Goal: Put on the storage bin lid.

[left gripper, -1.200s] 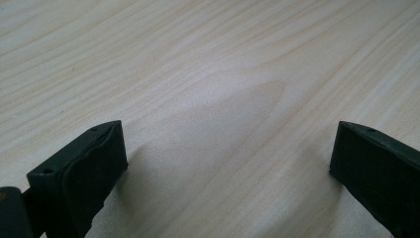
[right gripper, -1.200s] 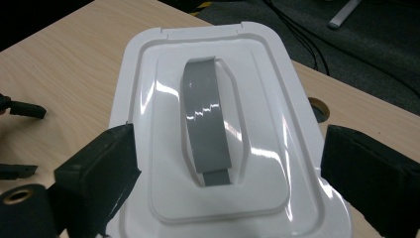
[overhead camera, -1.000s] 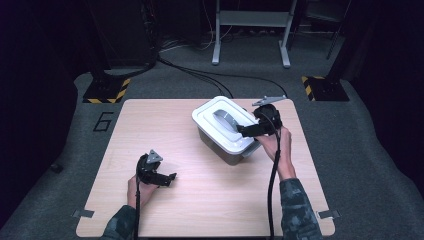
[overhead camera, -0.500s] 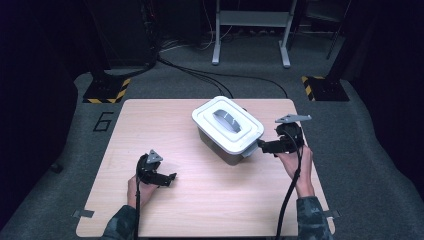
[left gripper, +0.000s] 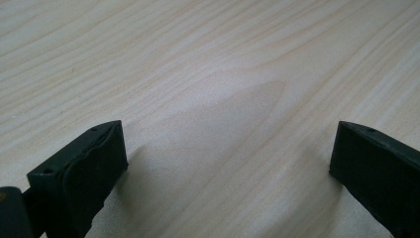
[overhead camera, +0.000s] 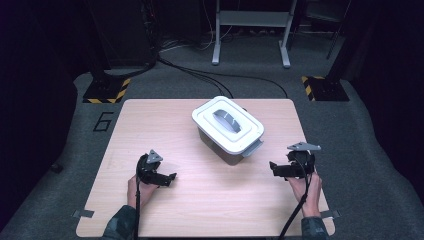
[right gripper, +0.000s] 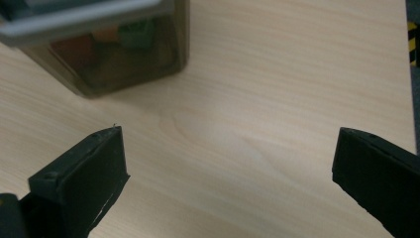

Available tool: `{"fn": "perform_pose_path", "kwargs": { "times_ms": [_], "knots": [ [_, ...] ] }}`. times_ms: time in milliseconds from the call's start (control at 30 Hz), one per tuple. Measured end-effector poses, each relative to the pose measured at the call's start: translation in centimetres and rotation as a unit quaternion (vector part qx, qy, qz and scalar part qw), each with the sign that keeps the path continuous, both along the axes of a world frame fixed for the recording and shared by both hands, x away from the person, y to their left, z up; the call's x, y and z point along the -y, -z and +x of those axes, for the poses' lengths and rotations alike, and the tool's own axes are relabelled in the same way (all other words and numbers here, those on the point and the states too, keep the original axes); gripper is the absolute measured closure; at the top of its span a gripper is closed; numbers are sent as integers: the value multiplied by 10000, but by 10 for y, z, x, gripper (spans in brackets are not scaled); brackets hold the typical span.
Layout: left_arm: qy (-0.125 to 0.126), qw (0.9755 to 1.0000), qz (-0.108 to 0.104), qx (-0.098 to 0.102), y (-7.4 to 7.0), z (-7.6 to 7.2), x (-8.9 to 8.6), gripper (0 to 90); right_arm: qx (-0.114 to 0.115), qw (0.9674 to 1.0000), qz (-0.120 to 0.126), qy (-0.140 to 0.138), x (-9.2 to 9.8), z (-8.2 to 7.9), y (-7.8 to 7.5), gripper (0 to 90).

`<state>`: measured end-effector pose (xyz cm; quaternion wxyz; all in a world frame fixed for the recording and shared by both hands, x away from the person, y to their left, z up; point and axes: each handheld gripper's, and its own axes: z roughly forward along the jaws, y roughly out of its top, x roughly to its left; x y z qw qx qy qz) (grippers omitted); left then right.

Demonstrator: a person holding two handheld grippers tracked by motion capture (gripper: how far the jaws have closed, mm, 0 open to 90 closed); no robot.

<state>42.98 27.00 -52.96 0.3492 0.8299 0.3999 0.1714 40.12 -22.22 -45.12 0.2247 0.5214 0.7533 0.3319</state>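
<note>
A storage box (overhead camera: pixel 227 131) with a white lid and a grey handle stands closed near the middle of the wooden table (overhead camera: pixel 150 125), turned at an angle. Its smoky translucent wall (right gripper: pixel 114 64) shows coloured items inside in the right gripper view. My right gripper (overhead camera: pixel 274 169) rests low over the table to the box's right front, open and empty, jaws pointing left. My left gripper (overhead camera: pixel 170 179) sits at the front left, open, with bare wood (left gripper: pixel 223 124) between its jaws.
The table's front and right edges lie close to my right hand. Beyond the table are grey floor, black cables (overhead camera: pixel 200 75), yellow-black striped stand feet (overhead camera: pixel 105 92) and a metal frame (overhead camera: pixel 250 30). A "6" (overhead camera: pixel 102 121) is marked on the floor at left.
My right gripper left the box's lid, drew back toward the front right of the table and came down there. The lid stays on the box. The left gripper has hardly moved.
</note>
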Motion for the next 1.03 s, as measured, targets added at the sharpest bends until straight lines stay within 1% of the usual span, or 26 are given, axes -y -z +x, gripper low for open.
{"fn": "perform_pose_path", "kwargs": {
  "times_ms": [67,100,133,167,267,300,333,367,467,500,567,633,700,733,833,1033],
  "knots": [
    [3,10000,11,-12,0,0,0,10,-19,10000,10,86,5,-5,12,0],
    [3,10000,11,-12,0,0,0,10,-19,10000,10,86,5,-5,12,0],
    [4,10000,-4,-2,0,0,0,10,-66,9998,80,178,9,-10,24,0],
    [4,10000,-4,-2,0,0,0,10,-103,9997,55,225,11,-12,31,0],
    [4,10000,11,-11,0,0,0,10,-202,9989,176,373,17,-19,49,0],
    [4,10000,11,-10,0,0,0,10,-202,9989,176,373,17,-19,49,0],
    [1,10000,8,-10,0,0,0,10,-209,9985,114,493,20,-24,60,0],
    [1,10000,9,-9,0,0,0,10,-250,9983,69,520,21,-26,64,0],
    [3,10000,11,-10,0,0,0,10,-255,9978,126,595,24,-32,75,0],
    [2,10000,10,-9,0,0,0,10,-183,9978,92,630,25,-35,76,0],
    [1,10000,7,-8,0,0,0,10,-127,9979,135,624,26,-37,76,0],
    [3,10000,11,-10,0,0,0,10,-127,9979,108,629,25,-37,77,0],
    [3,10000,11,-10,0,0,0,11,-128,9979,-38,632,22,-37,78,0],
    [3,10000,12,-9,0,0,0,11,-126,9980,-60,614,21,-37,78,0],
    [2,10000,-6,6,0,0,0,11,-116,9979,-30,635,21,-37,78,0],
    [3,10000,12,-10,0,0,0,10,-119,9980,-69,619,22,-37,78,0]
  ]
}}
